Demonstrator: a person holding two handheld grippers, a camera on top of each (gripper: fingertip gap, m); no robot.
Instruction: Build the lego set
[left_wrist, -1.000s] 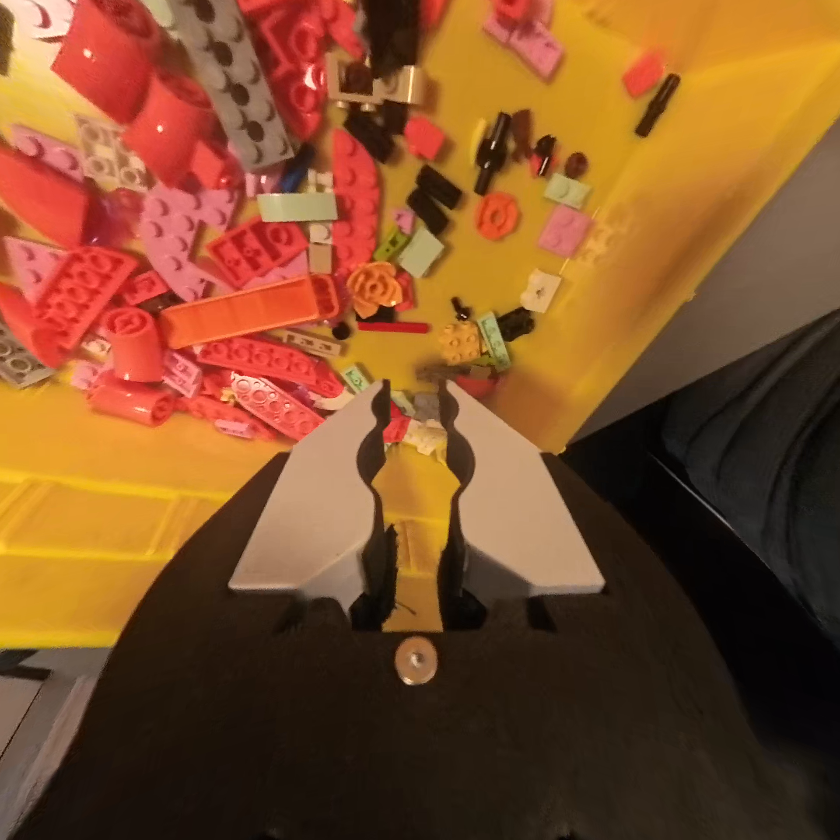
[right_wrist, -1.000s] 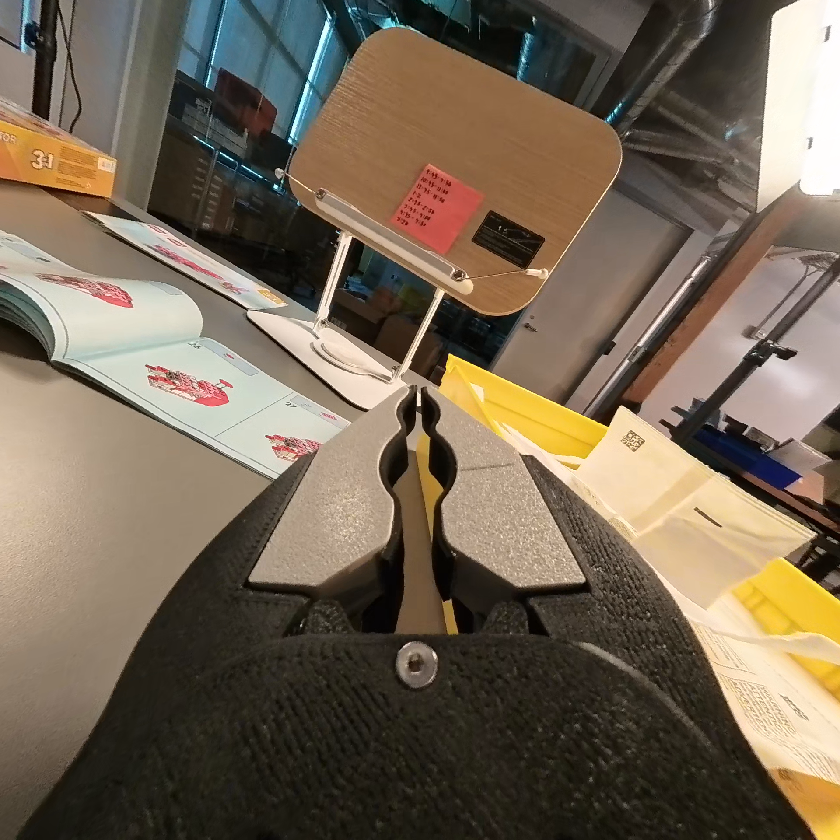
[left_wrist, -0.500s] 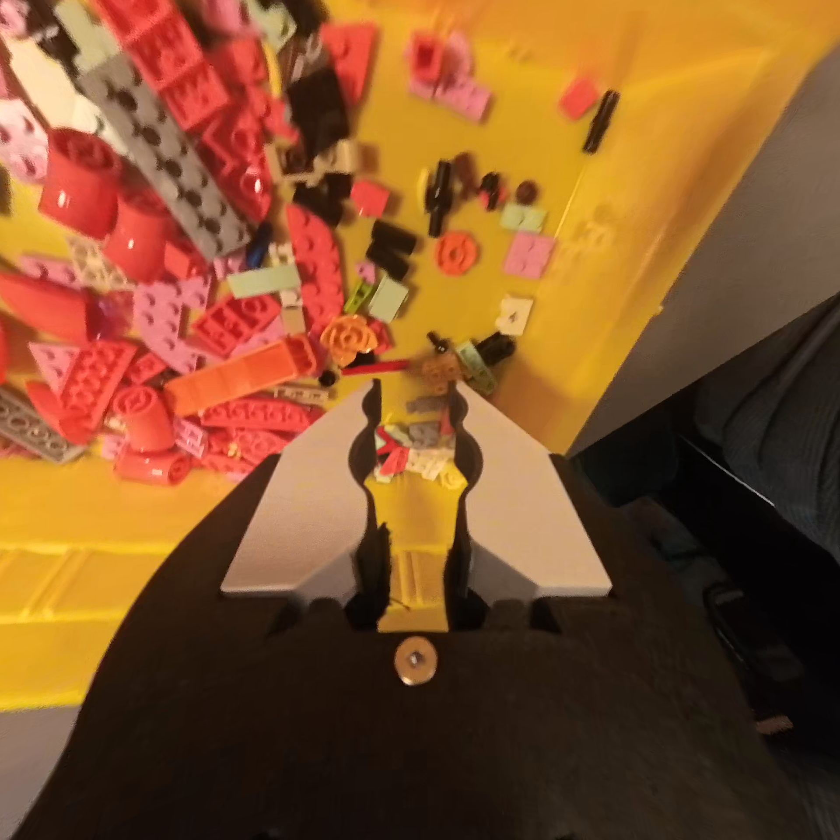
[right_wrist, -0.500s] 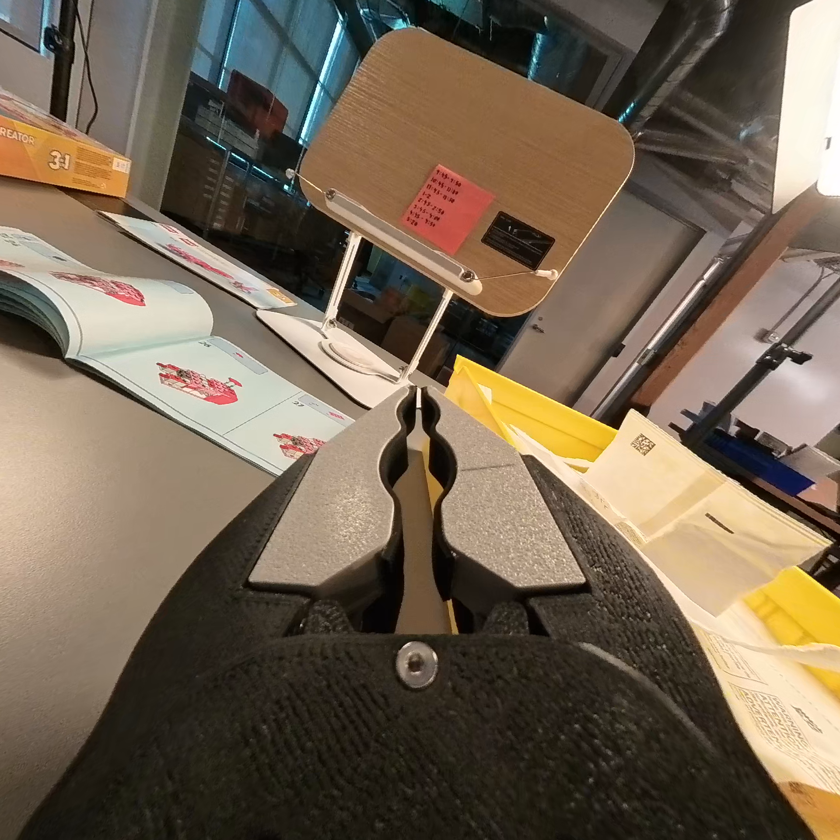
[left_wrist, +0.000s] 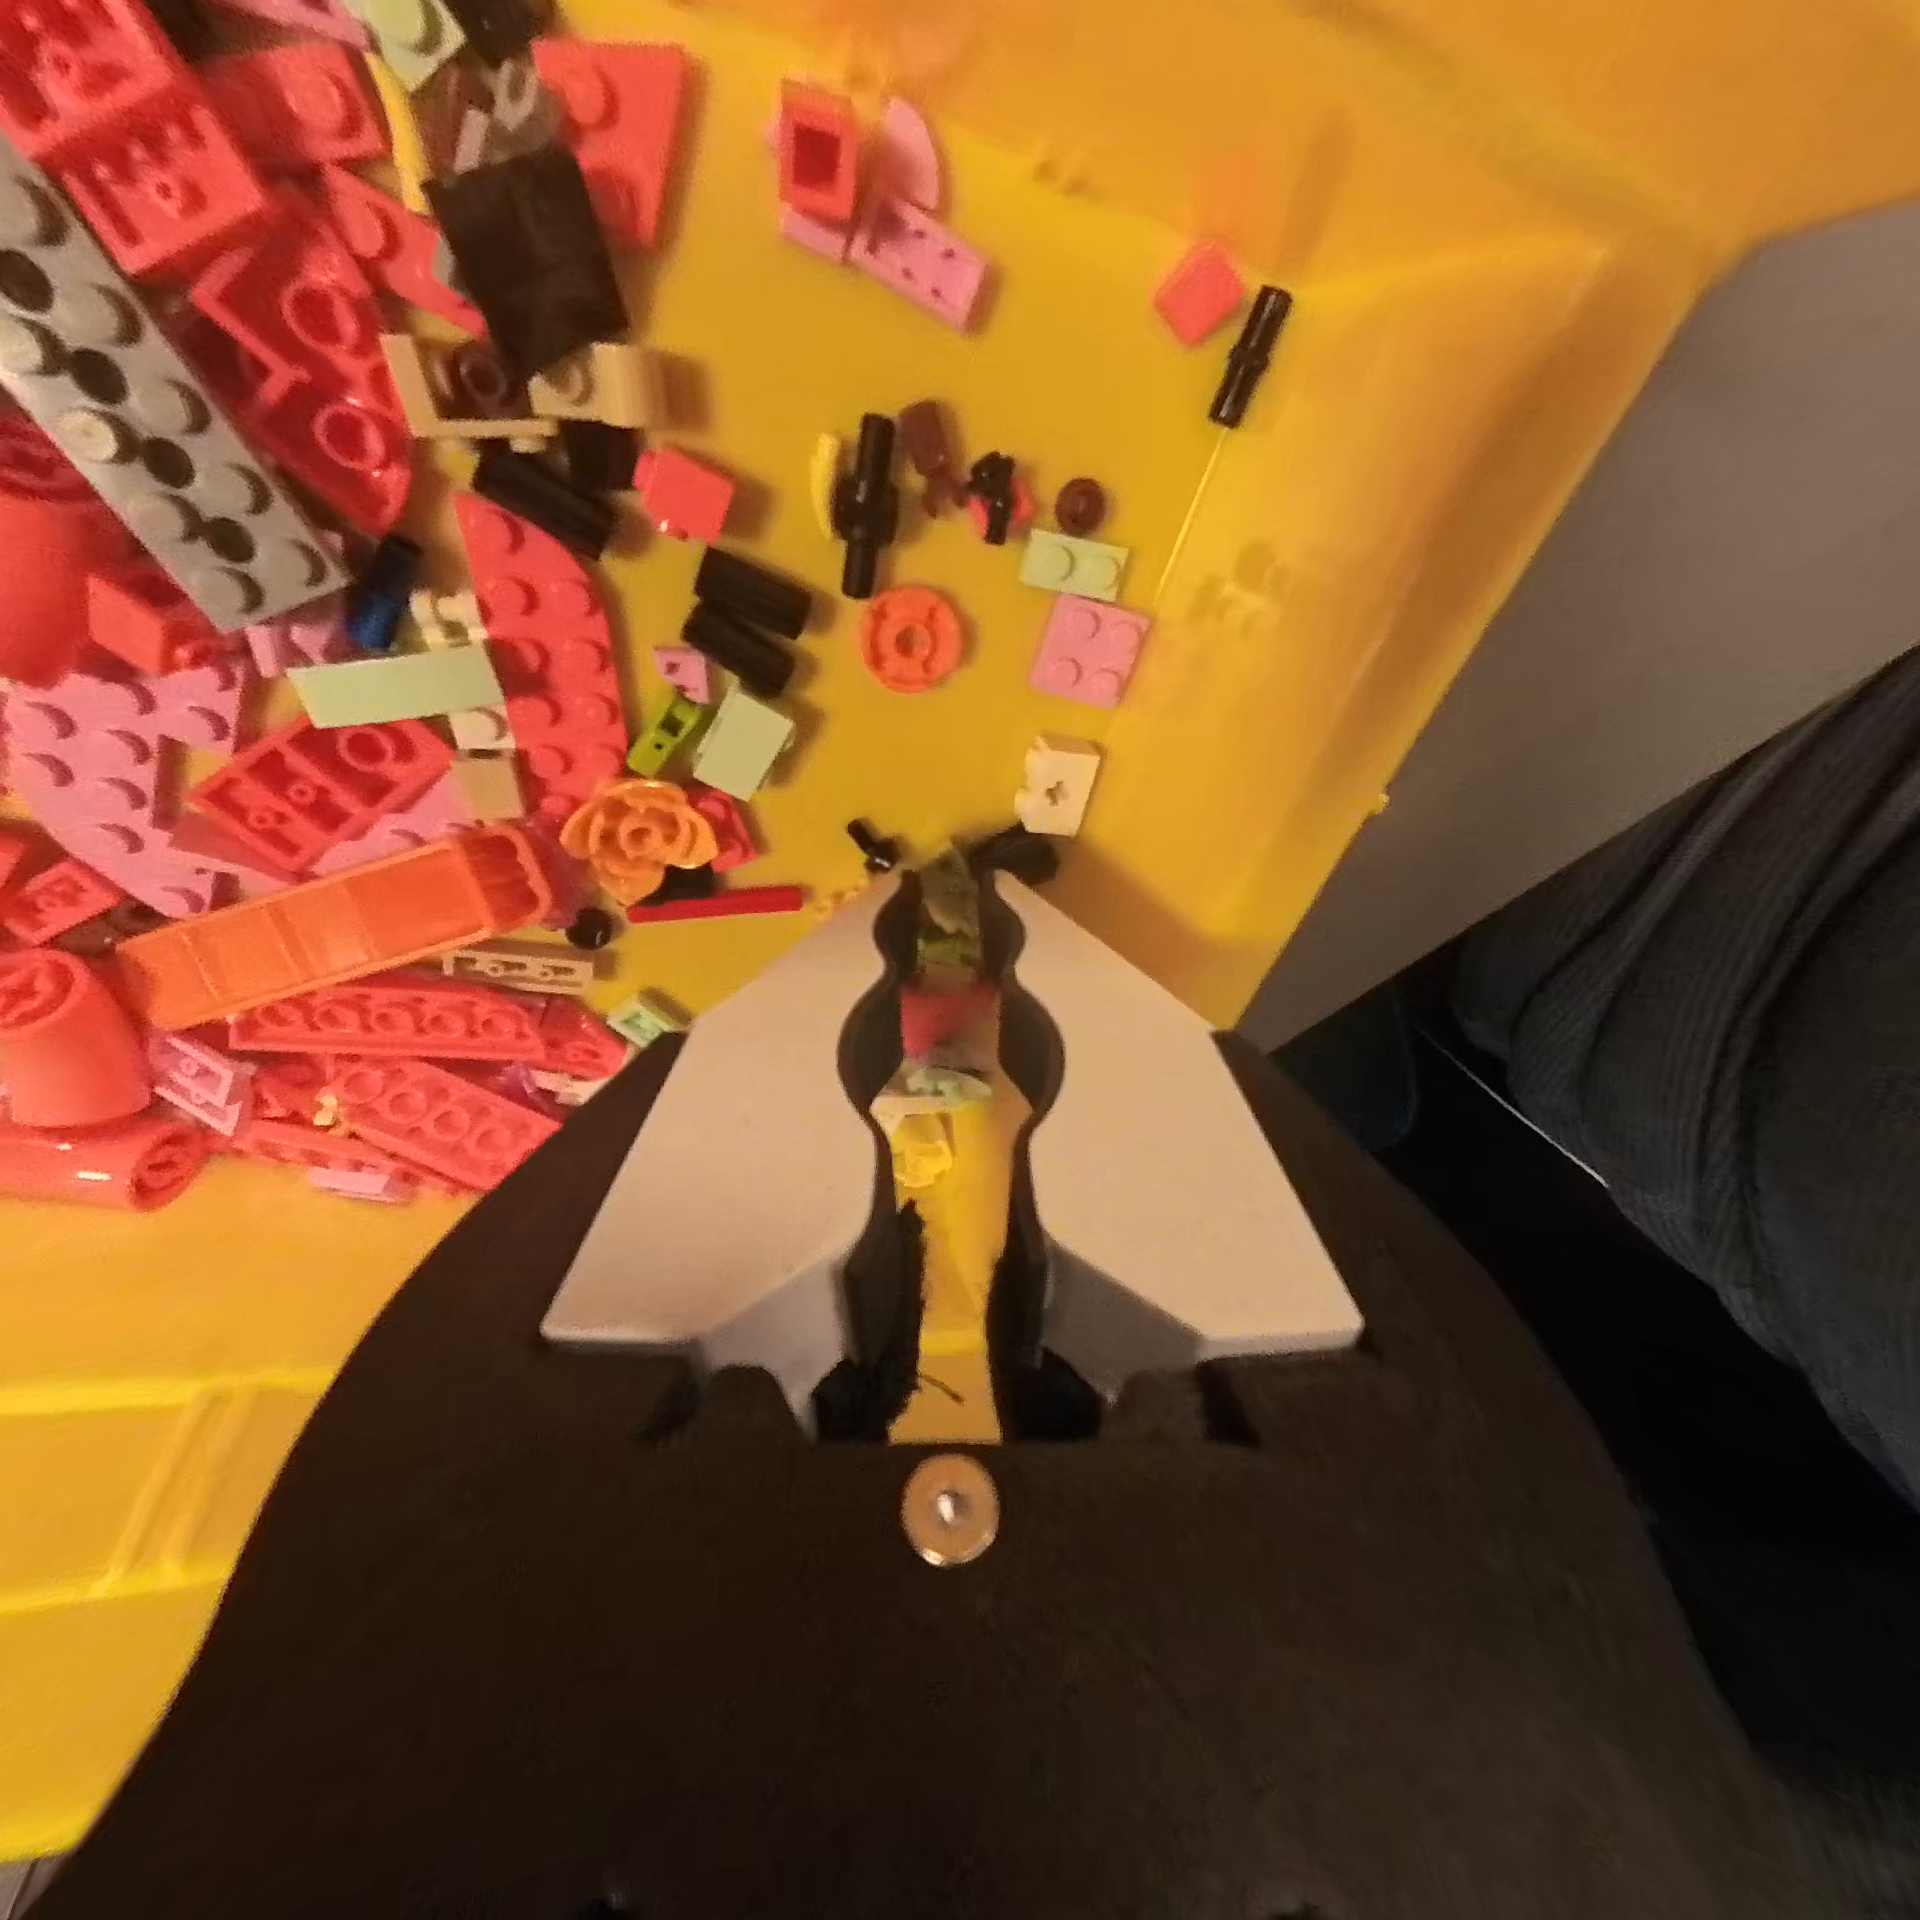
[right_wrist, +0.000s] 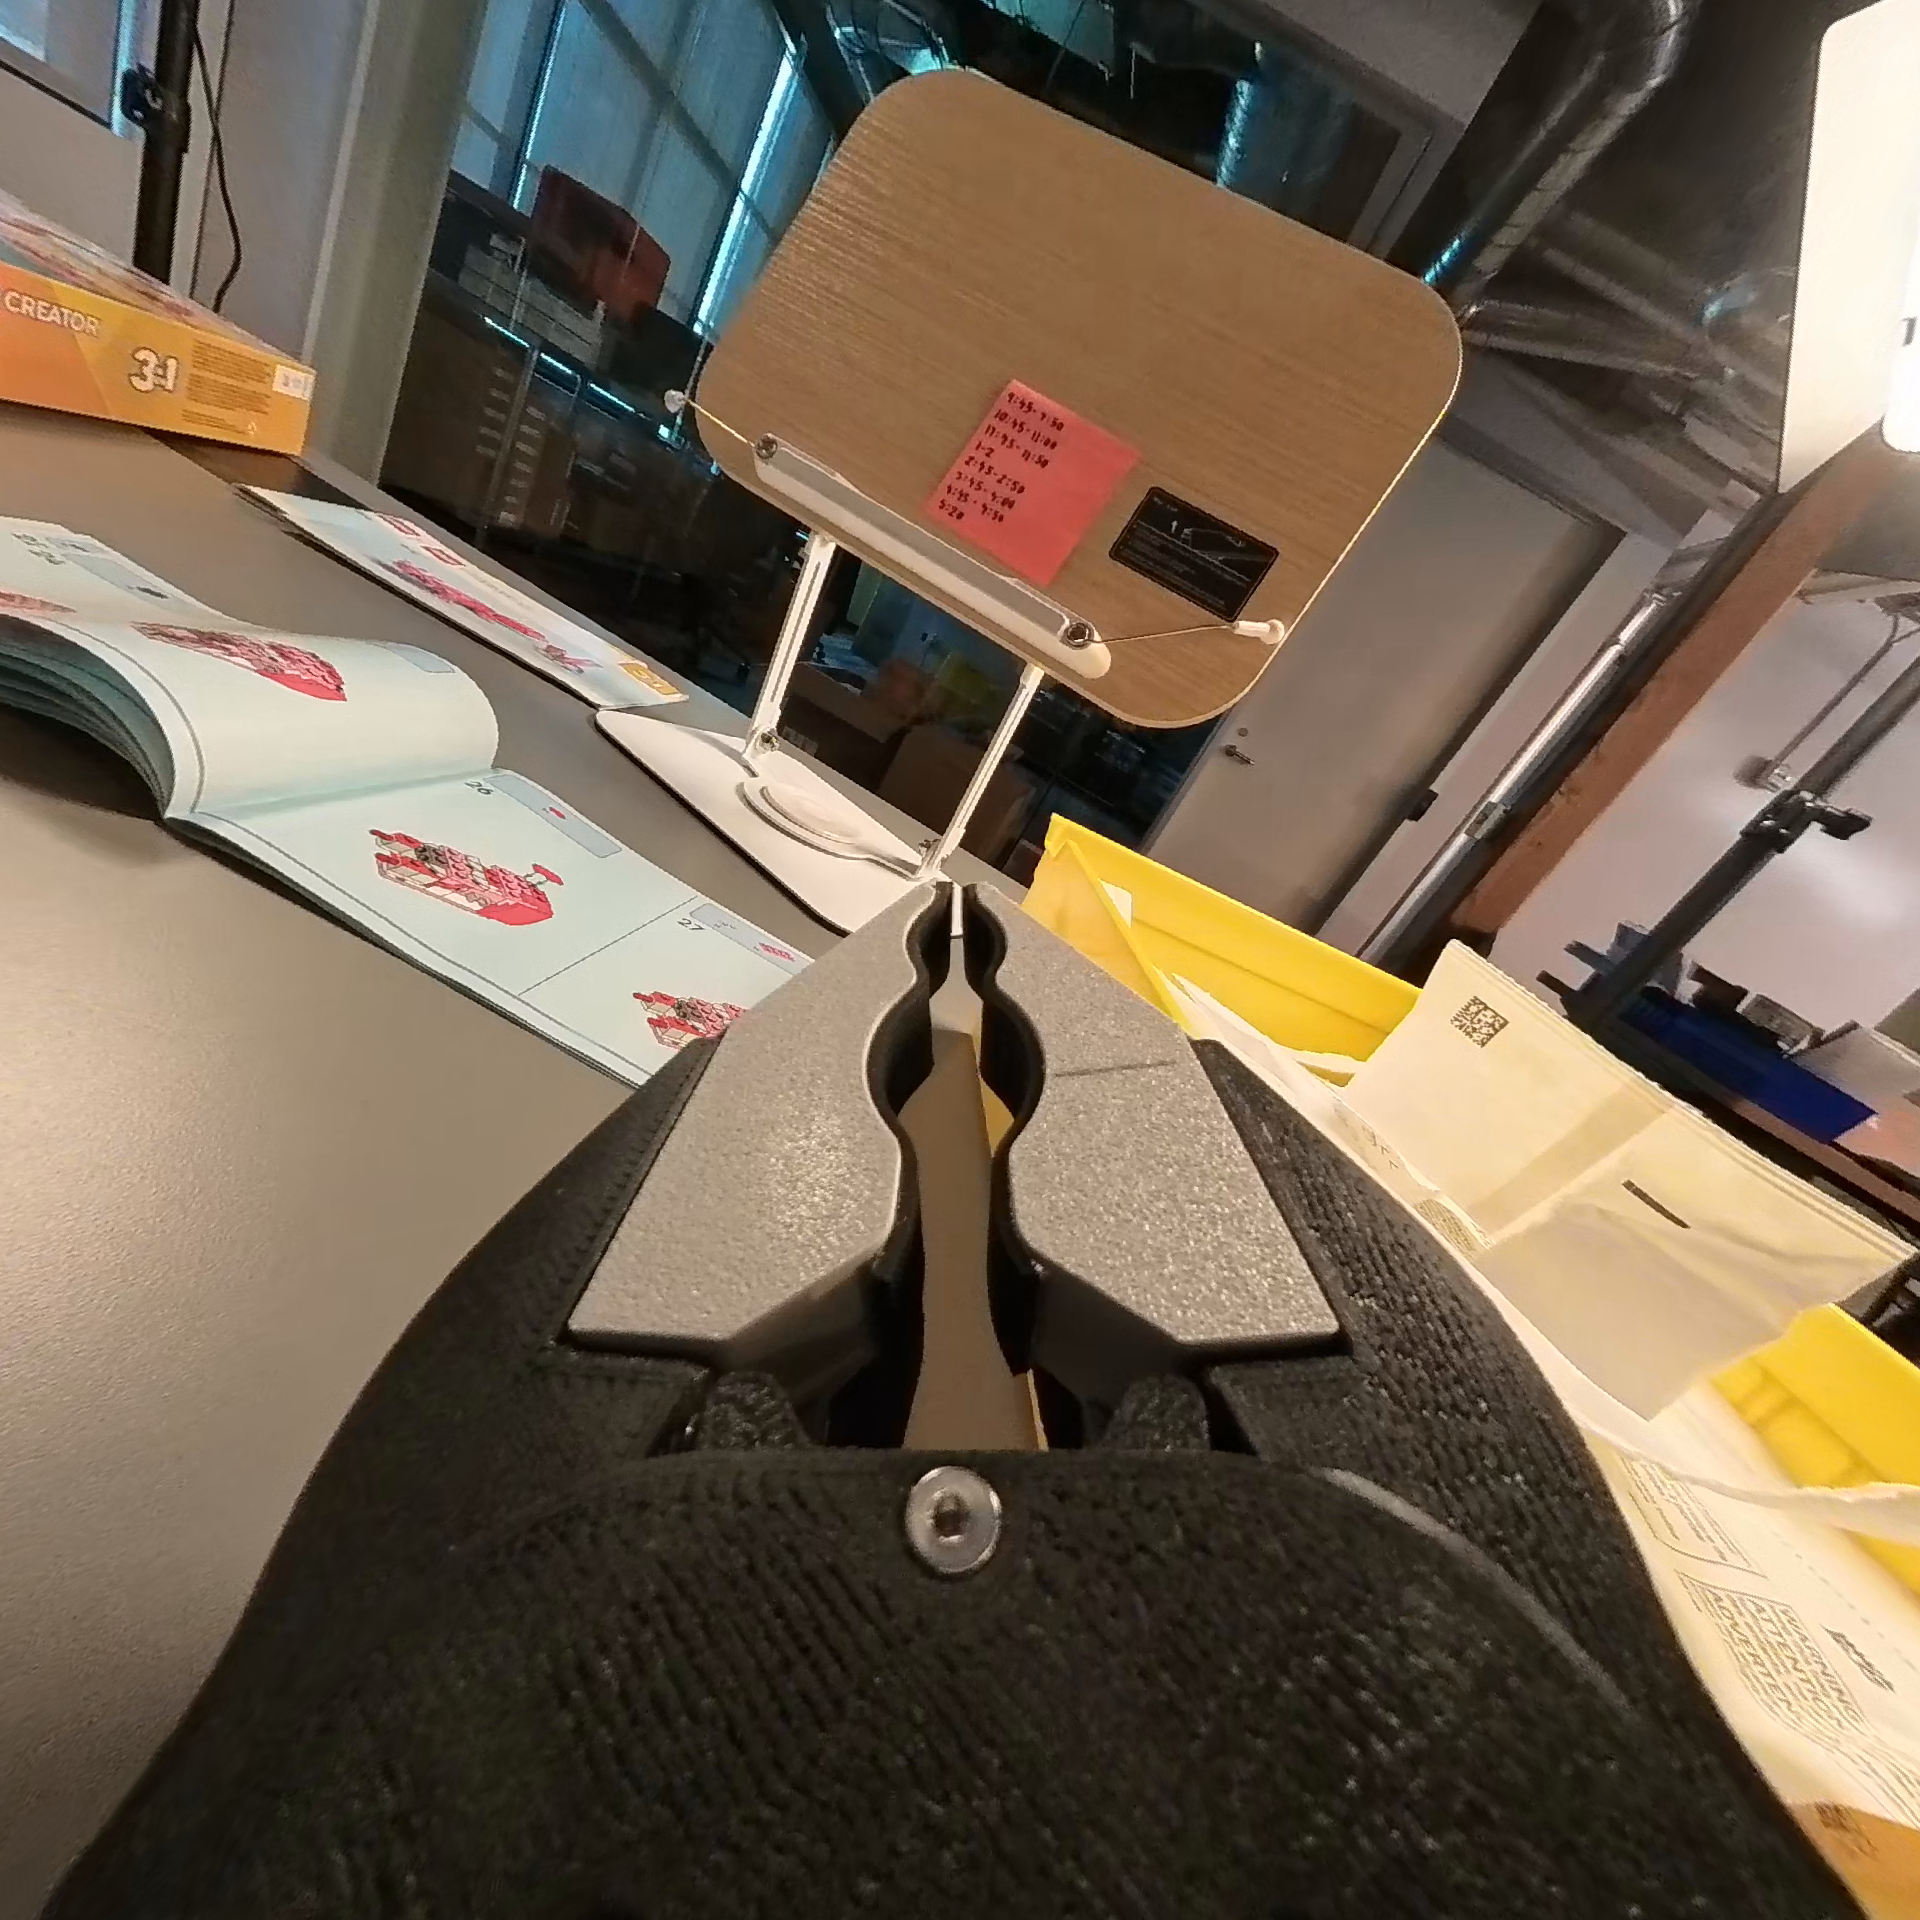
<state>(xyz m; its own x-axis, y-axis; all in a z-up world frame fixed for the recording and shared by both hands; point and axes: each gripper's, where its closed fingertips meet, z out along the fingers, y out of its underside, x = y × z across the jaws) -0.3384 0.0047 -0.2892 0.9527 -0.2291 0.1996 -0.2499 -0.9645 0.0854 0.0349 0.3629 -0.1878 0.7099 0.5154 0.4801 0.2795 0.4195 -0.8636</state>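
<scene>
While nearly shut, left hand-held gripper (left_wrist: 951, 883) pinches green piece (left_wrist: 948, 902).

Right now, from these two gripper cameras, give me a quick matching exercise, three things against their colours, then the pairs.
Things:
1. rose-shaped piece
2. sticky note on the book stand
3. long studded brick

Colours:
A. grey
B. orange
C. pink-red

Pairs: 1-B, 2-C, 3-A

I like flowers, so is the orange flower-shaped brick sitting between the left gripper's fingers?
No, the orange flower-shaped brick lies on the yellow bin floor, off beside the left gripper.
</scene>
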